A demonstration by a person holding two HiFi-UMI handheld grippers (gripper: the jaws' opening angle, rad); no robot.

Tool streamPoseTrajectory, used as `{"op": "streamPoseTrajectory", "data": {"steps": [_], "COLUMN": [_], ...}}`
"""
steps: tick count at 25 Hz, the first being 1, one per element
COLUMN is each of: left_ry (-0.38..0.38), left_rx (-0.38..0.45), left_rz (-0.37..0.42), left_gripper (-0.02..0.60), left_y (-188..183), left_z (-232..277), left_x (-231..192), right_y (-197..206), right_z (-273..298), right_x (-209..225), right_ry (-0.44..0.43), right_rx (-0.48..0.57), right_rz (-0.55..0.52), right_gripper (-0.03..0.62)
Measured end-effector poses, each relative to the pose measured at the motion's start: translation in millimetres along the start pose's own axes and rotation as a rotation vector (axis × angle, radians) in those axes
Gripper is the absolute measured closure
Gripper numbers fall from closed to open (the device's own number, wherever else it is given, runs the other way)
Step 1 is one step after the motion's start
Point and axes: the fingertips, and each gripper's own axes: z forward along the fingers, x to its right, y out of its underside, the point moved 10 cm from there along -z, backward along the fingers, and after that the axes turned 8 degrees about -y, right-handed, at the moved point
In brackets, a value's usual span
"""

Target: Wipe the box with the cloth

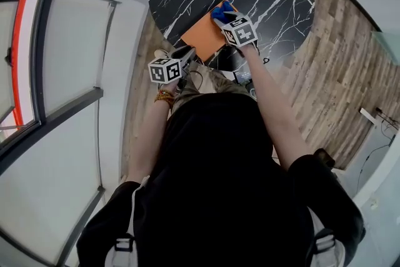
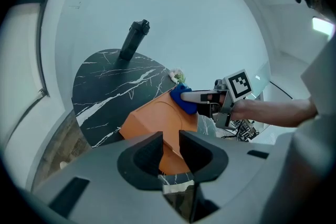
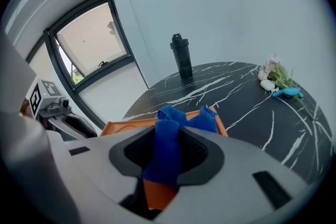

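Right gripper (image 3: 168, 134) jaws tight on soft blue cloth (image 3: 208, 119) atop flat orange box (image 2: 152, 118); left gripper (image 2: 170, 147) jaws tight on its edge

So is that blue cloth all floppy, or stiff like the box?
Probably floppy: the blue cloth bunches and folds where the right gripper pinches it. Likely light too, since one pinch holds it. Its fuzzy look suggests it won't slip easily.

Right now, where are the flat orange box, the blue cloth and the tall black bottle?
flat orange box (image 1: 202, 39), head view, top face.
blue cloth (image 3: 164, 152), right gripper view, fold between jaws.
tall black bottle (image 3: 182, 59), right gripper view, body.
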Motion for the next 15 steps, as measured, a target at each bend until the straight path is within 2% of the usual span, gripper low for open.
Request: {"op": "streamPoseTrajectory", "data": {"steps": [4, 10, 15], "left_ry": [0.000, 0.006, -0.003], "left_rx": [0.033, 0.076, 0.080], "left_rz": [0.026, 0.029, -0.020], "left_gripper": [0.488, 0.508, 0.503], "left_y": [1, 6, 8], "left_z": [0, 0, -2], "left_x": [0, -2, -3], "right_y": [3, 4, 4], "right_z": [7, 13, 17], "right_x": [-19, -34, -50], "right_ry": [-0.026, 0.006, 0.003], "right_rx": [-0.004, -0.034, -0.077], "right_rz": [0.003, -0.087, -0.190], "right_gripper": [0.479, 0.477, 0.479]}}
